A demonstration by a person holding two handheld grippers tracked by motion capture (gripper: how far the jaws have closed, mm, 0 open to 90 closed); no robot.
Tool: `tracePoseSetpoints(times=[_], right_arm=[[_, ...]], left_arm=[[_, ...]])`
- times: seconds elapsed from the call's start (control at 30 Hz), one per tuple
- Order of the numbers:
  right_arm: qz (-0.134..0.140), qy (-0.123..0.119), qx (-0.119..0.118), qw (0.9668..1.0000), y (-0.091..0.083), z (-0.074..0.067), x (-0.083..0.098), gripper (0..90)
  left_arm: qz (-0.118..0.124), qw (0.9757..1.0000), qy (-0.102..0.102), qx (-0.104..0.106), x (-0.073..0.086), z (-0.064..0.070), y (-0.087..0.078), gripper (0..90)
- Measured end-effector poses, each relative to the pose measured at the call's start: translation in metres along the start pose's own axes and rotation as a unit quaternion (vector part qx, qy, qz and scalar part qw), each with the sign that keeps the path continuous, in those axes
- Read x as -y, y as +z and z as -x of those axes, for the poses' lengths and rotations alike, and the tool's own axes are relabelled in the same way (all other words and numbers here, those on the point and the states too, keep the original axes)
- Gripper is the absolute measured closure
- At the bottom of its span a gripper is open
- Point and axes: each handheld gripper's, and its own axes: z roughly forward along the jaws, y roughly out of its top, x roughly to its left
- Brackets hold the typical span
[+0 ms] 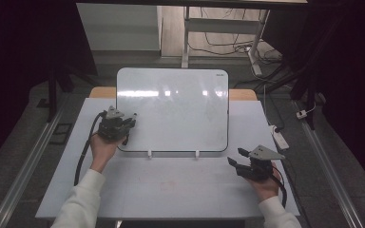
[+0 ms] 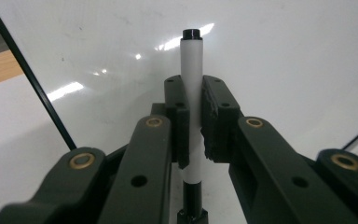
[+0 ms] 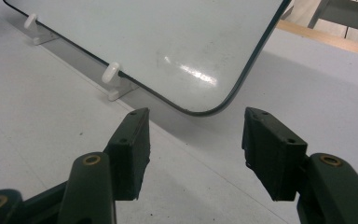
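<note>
A whiteboard (image 1: pixel 176 107) leans tilted on small white stands (image 1: pixel 149 153) in the middle of the table. My left gripper (image 1: pixel 122 124) sits at the board's lower left corner, shut on a white marker (image 2: pixel 192 74) with a black end that points at the whiteboard (image 2: pixel 284 56). My right gripper (image 1: pixel 235 160) hovers near the board's lower right corner, open, with nothing between its fingers (image 3: pixel 135 149). In the right gripper view the whiteboard's rounded corner (image 3: pixel 214 109) and a white stand (image 3: pixel 114 79) lie just ahead of the jaws.
The white table top (image 1: pixel 171 185) spreads in front of the board. A white power strip (image 1: pixel 280 137) lies at the table's right edge. Desk legs and cables (image 1: pixel 228 45) stand on the floor behind the table.
</note>
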Motion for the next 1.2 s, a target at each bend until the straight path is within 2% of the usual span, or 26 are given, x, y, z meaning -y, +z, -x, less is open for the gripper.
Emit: tracePoseSetpoints(times=[0.37,0.47,0.6,0.7,0.77,0.93,1.07,1.2], right_arm=[[-0.009,-0.01,-0.001,0.9999,0.003,-0.001,0.001,42.0],[-0.01,-0.011,-0.001,0.9999,0.003,-0.001,0.001,42.0],[-0.011,-0.012,-0.002,0.9999,0.003,-0.002,0.001,42.0],[-0.011,-0.013,-0.002,0.9999,0.003,-0.002,0.001,41.7],[-0.011,-0.015,-0.002,0.9998,0.003,-0.001,0.002,41.5],[-0.01,-0.017,-0.006,0.9998,0.001,0.001,0.003,42.8],[-0.001,-0.014,-0.015,0.9998,-0.003,0.004,0.003,41.2],[-0.001,-0.015,-0.016,0.9998,-0.009,0.006,0.008,39.6]], left_arm=[[0.014,0.9998,0.01,-0.004,0.001,-0.003,0.006,78.8],[0.019,0.9997,0.016,-0.005,0.001,-0.002,0.006,72.2],[0.025,0.9995,0.02,-0.004,0.001,-0.001,0.002,70.8],[0.033,0.9991,0.024,0.001,0.0,0.001,-0.007,62.5],[0.039,0.9987,0.027,0.016,0.0,0.003,-0.014,57.1],[0.036,0.9974,0.05,0.036,0.006,0.016,-0.037,46.6],[0.036,0.9968,0.033,0.064,0.017,0.021,-0.053,38.9],[0.027,0.9965,0.03,0.073,0.033,0.024,-0.065,34.4]])
